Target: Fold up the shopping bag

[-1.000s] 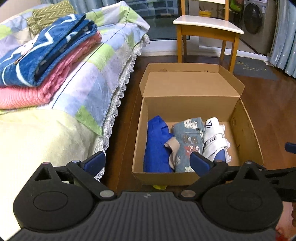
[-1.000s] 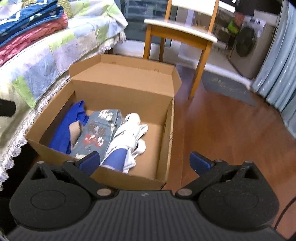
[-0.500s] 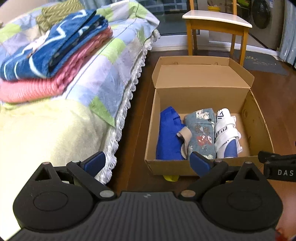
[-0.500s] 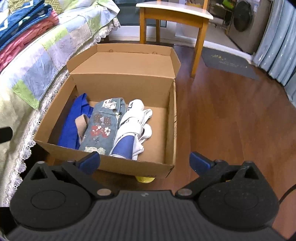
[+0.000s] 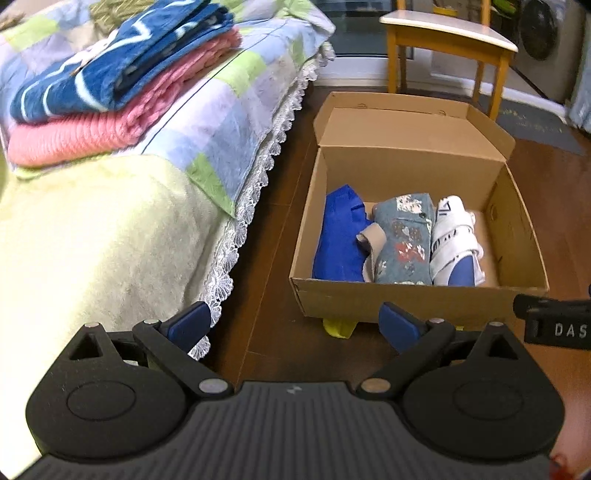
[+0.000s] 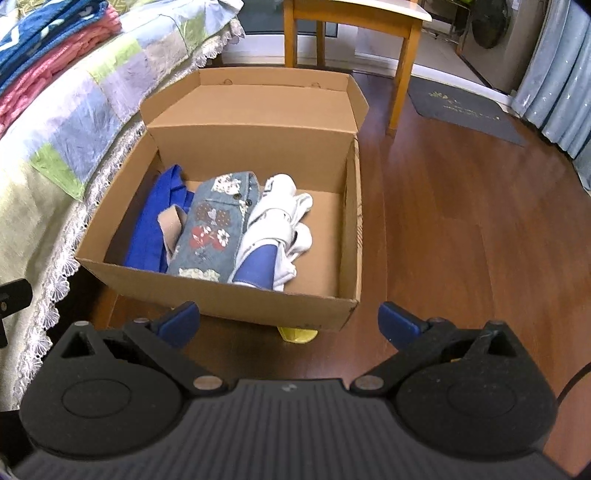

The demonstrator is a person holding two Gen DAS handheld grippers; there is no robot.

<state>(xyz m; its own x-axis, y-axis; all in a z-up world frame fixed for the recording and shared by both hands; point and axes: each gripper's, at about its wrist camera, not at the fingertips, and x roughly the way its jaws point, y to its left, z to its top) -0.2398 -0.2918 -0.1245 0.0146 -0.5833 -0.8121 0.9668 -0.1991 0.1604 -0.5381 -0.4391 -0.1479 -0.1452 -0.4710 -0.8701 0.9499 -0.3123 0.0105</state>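
Note:
An open cardboard box [image 5: 413, 302] [image 6: 229, 299] stands on the wood floor beside the bed. In it lie three folded bags side by side: a blue one [image 5: 338, 236] [image 6: 153, 225], a floral denim one [image 5: 404, 240] [image 6: 214, 229] and a white one with a blue patch [image 5: 456, 240] [image 6: 275, 229]. My left gripper [image 5: 293, 325] is open and empty, held above the floor in front of the box's left corner. My right gripper [image 6: 288, 321] is open and empty, in front of the box's near wall.
A bed with a patchwork cover [image 5: 207, 122] [image 6: 74, 122] and stacked blue and pink blankets [image 5: 110, 92] lies left of the box. A wooden chair [image 5: 447, 48] [image 6: 351, 33] stands behind it. Something yellow [image 5: 338, 326] [image 6: 297, 334] pokes out under the box. A dark mat [image 6: 465, 110] lies at the right.
Both grippers have drawn back and up from the box, so it looks smaller and farther. The left view has swung towards the bed. Both stay open and empty.

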